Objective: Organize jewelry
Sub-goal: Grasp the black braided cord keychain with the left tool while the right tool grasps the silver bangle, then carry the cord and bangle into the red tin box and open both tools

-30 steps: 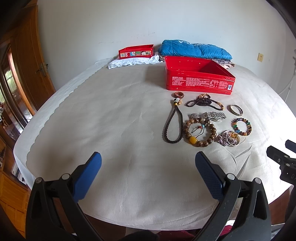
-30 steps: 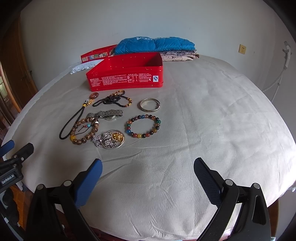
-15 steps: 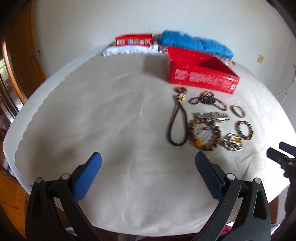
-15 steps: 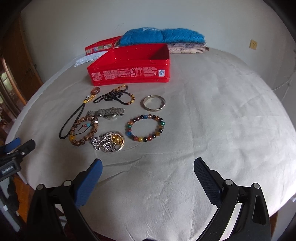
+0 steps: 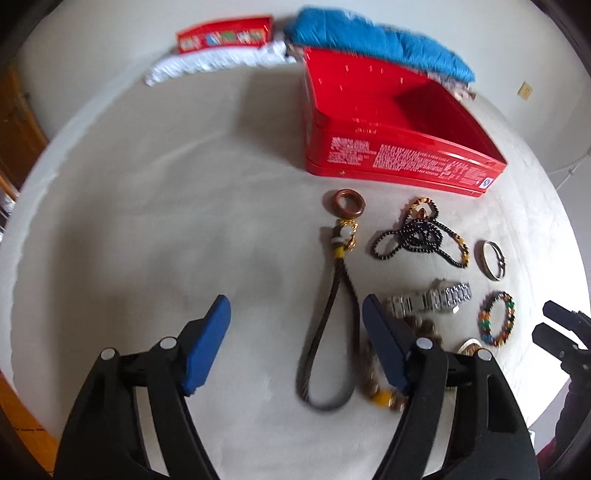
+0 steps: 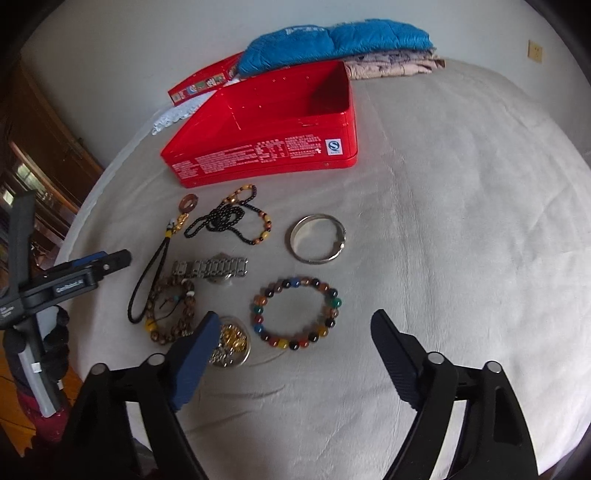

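Observation:
An open, empty red tin box stands on the white cloth. In front of it lie a dark braided cord with a brown ring, a black bead necklace, a silver bangle, a metal watch, a multicoloured bead bracelet, a brown wooden bead bracelet and a silver-gold trinket. My left gripper is open, low over the cord's left side. My right gripper is open, just before the multicoloured bracelet.
A blue folded jacket and patterned clothes lie behind the box. A red lid and white lace sit at the back left. The cloth-covered surface stretches wide to the right. A wooden door is at the left.
Both grippers have moved forward and down toward the jewelry, which now appears much larger. The left gripper now reaches the braided cord; the right nears the multicoloured bracelet. Both stay open.

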Action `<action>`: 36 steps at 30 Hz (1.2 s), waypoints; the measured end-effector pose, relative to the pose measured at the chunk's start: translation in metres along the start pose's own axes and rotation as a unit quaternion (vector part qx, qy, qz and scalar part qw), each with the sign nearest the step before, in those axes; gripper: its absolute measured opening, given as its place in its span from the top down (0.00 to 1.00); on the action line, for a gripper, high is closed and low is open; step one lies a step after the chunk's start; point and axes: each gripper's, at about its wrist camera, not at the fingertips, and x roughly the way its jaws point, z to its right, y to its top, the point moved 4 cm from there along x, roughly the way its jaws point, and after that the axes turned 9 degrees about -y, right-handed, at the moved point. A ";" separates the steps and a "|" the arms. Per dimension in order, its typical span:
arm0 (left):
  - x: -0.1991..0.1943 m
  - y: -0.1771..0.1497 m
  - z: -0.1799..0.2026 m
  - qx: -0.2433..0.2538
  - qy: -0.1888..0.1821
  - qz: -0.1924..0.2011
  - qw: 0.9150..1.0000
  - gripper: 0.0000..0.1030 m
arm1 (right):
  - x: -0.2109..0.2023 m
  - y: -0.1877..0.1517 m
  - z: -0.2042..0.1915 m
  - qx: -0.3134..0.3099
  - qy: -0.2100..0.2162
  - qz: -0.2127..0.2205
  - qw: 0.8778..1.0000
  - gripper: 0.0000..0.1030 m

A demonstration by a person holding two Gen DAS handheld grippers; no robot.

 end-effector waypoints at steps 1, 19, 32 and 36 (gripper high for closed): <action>0.007 0.005 0.000 -0.001 0.000 -0.007 1.000 0.32 | 0.004 0.005 0.001 0.002 0.001 -0.003 1.000 0.27; 0.050 0.035 0.016 0.024 0.007 -0.054 0.998 0.50 | 0.071 0.056 -0.007 -0.038 -0.056 -0.057 0.996 0.32; 0.048 0.031 0.029 0.026 -0.023 -0.071 0.997 0.94 | 0.068 0.054 -0.011 -0.060 -0.074 -0.033 0.995 0.52; 0.036 0.026 0.023 0.021 -0.024 -0.059 0.998 0.94 | 0.058 0.054 -0.007 -0.047 -0.055 -0.027 0.997 0.52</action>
